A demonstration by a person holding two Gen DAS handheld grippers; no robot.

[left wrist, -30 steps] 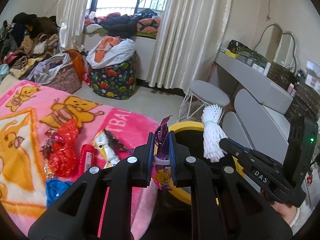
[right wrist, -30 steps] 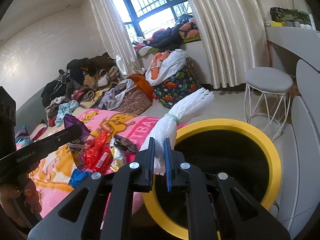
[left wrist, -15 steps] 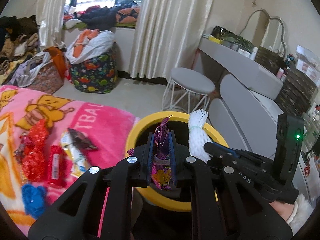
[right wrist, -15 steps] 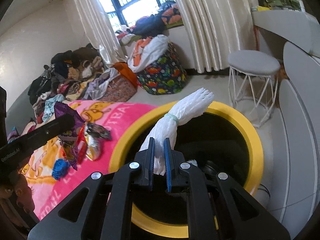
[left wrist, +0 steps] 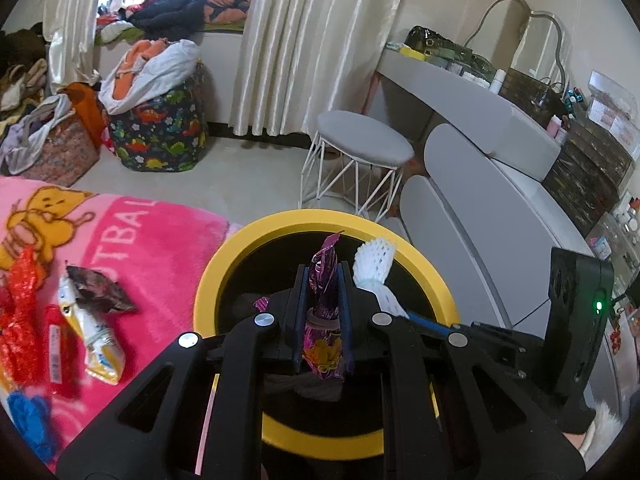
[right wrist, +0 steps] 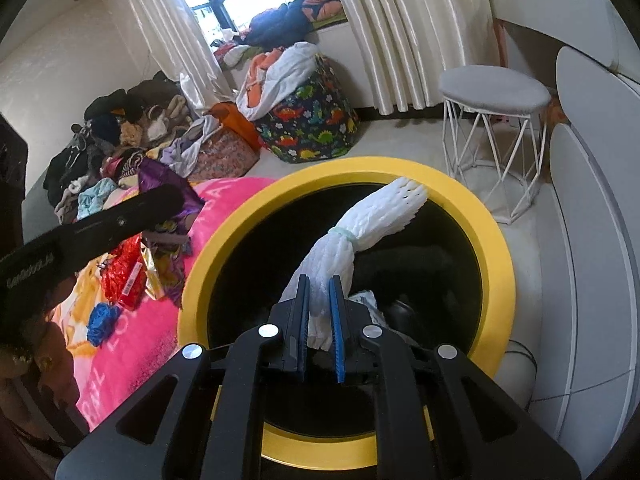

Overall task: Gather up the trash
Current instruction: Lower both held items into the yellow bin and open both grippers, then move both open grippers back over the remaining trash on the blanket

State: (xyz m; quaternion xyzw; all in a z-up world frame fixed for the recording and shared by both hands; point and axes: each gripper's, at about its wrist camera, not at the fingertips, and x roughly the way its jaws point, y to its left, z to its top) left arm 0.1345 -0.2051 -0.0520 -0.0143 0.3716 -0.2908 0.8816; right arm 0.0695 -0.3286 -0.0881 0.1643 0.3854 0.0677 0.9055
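My left gripper (left wrist: 323,280) is shut on a purple snack wrapper (left wrist: 326,280) and holds it over the mouth of the yellow-rimmed black trash bin (left wrist: 224,264). My right gripper (right wrist: 319,292) is shut on a white foam net sleeve (right wrist: 360,228) tied with a band, also above the bin (right wrist: 496,248). The sleeve shows in the left wrist view (left wrist: 374,264) to the right of the wrapper. More trash lies on the pink blanket (left wrist: 152,240): a red crinkled wrapper (left wrist: 18,300), a white-yellow packet (left wrist: 96,340) and a dark wrapper (left wrist: 98,290).
A grey stool (left wrist: 362,148) with white wire legs stands behind the bin. A grey dressing table (left wrist: 480,112) runs along the right. A dinosaur-print laundry bag (left wrist: 160,136) and piles of clothes (right wrist: 120,128) sit by the window. A blue scrap (right wrist: 102,316) lies on the blanket.
Both grippers have moved from the blanket side to over the bin's opening, still holding their items. The bin now fills the centre of both views.
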